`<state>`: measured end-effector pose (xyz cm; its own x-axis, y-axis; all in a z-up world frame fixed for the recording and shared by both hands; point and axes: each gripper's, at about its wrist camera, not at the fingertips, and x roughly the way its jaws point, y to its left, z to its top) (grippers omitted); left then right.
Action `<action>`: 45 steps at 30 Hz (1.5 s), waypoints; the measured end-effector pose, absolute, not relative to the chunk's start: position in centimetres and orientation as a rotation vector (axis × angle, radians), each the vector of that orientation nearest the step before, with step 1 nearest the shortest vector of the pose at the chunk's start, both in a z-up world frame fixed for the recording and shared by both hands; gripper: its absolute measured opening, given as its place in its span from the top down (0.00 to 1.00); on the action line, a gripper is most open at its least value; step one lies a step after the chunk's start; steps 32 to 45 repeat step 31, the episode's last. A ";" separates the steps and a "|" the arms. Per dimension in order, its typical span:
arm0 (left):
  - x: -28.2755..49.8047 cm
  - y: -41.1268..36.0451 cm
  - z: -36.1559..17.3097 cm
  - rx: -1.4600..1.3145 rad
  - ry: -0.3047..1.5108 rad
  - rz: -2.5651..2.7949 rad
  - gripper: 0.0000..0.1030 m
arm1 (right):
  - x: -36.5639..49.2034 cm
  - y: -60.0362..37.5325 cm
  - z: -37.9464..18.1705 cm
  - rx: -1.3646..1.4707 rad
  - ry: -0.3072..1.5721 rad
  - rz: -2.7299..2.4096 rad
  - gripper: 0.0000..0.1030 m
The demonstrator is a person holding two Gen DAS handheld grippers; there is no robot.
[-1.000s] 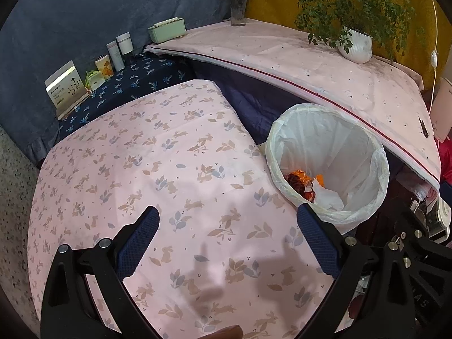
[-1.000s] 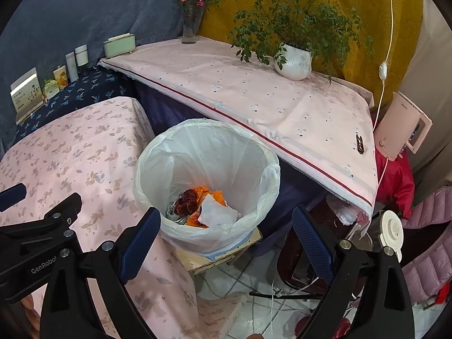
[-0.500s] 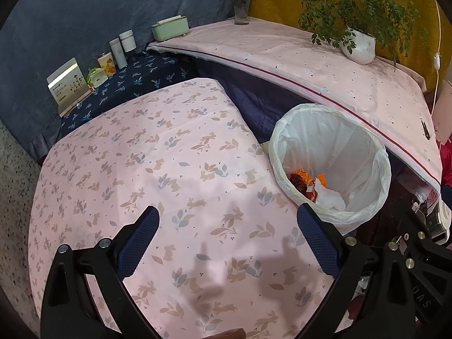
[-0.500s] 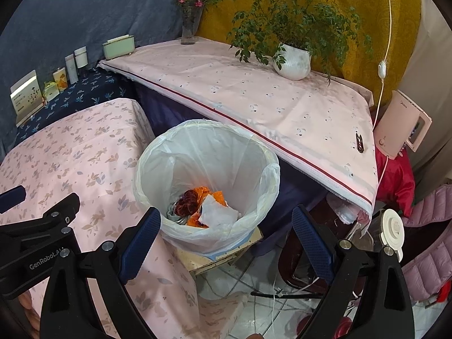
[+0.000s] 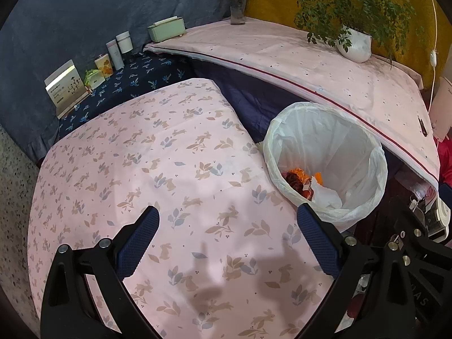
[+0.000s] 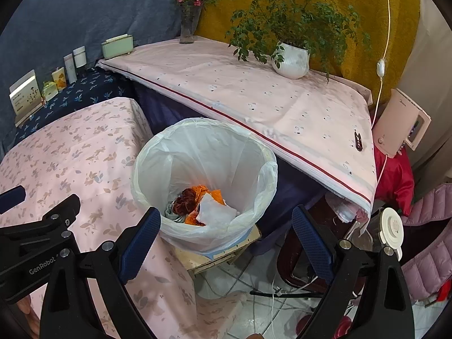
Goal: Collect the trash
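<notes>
A bin lined with a white bag (image 5: 364,147) (image 6: 172,152) stands beside the pink rabbit-print table (image 5: 158,169) (image 6: 65,147). Orange, dark red and white trash (image 5: 308,183) (image 6: 203,204) lies at its bottom. My left gripper (image 5: 227,226) hangs open above the table's near part, with nothing between its blue pads (image 5: 138,240). My right gripper (image 6: 226,226) is open too, held just in front of the bin over the floor, and holds nothing. The left gripper's black frame (image 6: 36,243) shows at the left of the right wrist view.
A second pink-covered table (image 5: 310,65) (image 6: 254,93) behind the bin carries a potted plant (image 5: 354,43) (image 6: 291,59), a flower vase (image 5: 237,8) and a green box (image 5: 166,29). Small bottles and a card (image 5: 65,89) line the blue cloth. Cables, a pink appliance (image 6: 401,127) and jackets crowd the floor at right.
The left wrist view has drawn back slightly, so the table and bin sit a little lower and farther. The right gripper has barely moved. Both stay open.
</notes>
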<state>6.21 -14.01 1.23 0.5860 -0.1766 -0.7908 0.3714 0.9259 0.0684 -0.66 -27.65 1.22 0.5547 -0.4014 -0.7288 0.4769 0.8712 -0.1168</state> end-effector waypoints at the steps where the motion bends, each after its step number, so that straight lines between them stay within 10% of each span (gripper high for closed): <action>1: 6.2 -14.0 1.2 0.238 0.890 -0.323 0.09 | -0.6 -27.7 1.2 0.099 0.835 -0.519 0.12; 45: 6.1 -14.0 1.7 0.234 0.883 -0.332 0.09 | -0.8 -27.6 1.7 0.092 0.834 -0.520 0.12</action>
